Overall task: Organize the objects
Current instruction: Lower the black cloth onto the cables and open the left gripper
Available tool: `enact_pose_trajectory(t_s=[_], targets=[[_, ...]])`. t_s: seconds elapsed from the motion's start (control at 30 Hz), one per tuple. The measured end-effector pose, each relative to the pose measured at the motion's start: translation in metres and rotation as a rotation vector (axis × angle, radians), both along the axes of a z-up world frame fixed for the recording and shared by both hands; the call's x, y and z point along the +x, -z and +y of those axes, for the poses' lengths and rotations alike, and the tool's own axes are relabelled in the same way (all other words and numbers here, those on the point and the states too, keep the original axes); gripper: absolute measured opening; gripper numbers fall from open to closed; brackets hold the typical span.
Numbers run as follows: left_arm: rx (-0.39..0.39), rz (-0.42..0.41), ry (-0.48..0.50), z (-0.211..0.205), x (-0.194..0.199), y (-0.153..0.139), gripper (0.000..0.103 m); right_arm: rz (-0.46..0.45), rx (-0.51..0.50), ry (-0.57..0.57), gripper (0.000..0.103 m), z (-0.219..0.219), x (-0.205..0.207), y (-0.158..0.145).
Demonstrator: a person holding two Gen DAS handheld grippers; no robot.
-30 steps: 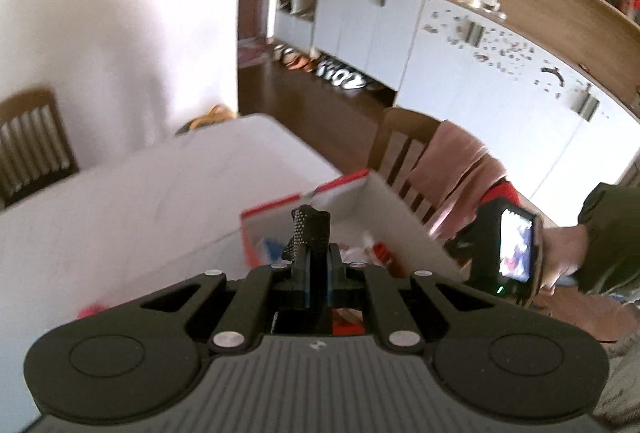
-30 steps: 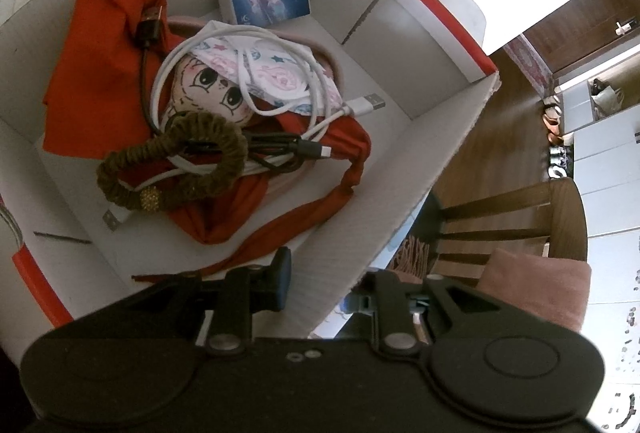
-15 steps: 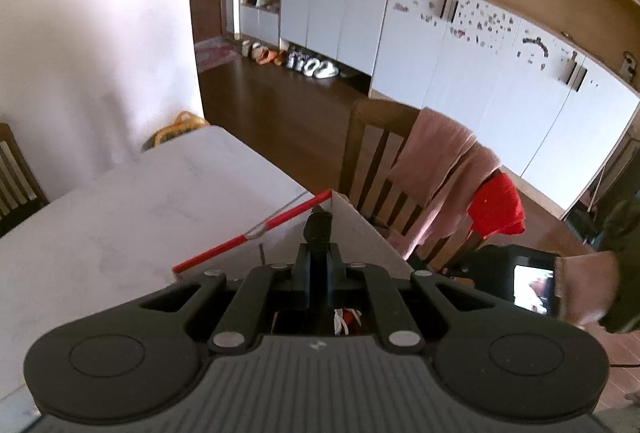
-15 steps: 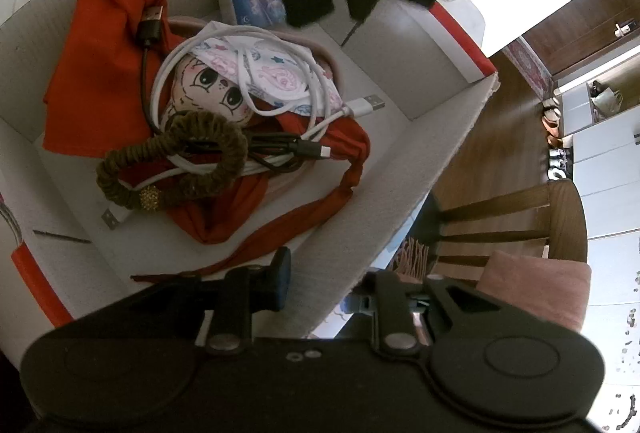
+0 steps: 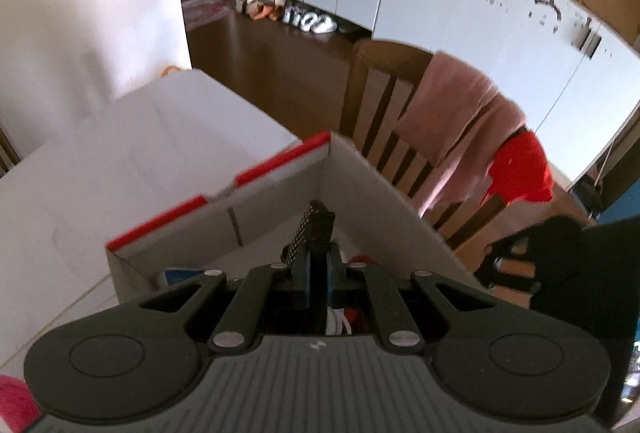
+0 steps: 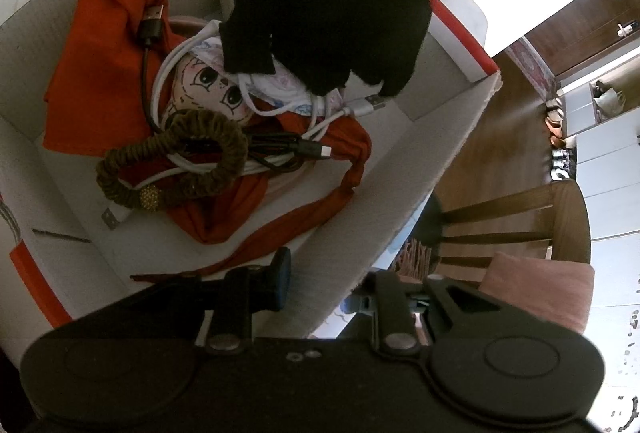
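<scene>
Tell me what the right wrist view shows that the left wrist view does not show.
Only the right wrist view shows what lies in the box: a red cloth, a doll face, white cables and a brown hair tie, with a black glove hanging above them. Only the left wrist view shows the white table and a red garment on the chair. Both show the white box and the wooden chair with a pink cloth.

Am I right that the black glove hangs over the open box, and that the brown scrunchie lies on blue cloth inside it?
Not quite. The black glove does hang over the open box, but the brown scrunchie lies on red cloth, not blue, among cables. The right wrist view shows this.
</scene>
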State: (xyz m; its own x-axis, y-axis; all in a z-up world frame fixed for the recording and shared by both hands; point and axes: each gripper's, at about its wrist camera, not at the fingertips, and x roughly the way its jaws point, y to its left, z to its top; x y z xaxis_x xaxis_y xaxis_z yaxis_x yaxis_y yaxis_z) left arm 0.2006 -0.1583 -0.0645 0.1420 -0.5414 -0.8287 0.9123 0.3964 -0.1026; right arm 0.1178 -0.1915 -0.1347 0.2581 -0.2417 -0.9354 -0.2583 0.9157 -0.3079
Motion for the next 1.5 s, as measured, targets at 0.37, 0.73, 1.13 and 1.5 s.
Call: enact_pose_trajectory(t_s=[0.37, 0.73, 1.13, 1.5], targets=[[0.114, 0.052, 0.002, -0.002, -0.003, 0.046, 0.006, -0.001, 0.002, -0.002, 0.021, -0.001, -0.001, 0.000], [0.124, 0.054, 0.031, 0.002, -0.012, 0.055, 0.022, 0.000, 0.000, -0.003, 0.022, -0.001, -0.001, 0.001], [0.075, 0.045, 0.021, 0.030, -0.022, 0.042, 0.071, 0.001, -0.004, -0.004, 0.022, 0.000, -0.001, 0.001], [-0.033, 0.061, -0.045, 0.087, -0.017, 0.007, 0.071, 0.008, -0.005, 0.000, 0.022, 0.000, 0.000, 0.000]])
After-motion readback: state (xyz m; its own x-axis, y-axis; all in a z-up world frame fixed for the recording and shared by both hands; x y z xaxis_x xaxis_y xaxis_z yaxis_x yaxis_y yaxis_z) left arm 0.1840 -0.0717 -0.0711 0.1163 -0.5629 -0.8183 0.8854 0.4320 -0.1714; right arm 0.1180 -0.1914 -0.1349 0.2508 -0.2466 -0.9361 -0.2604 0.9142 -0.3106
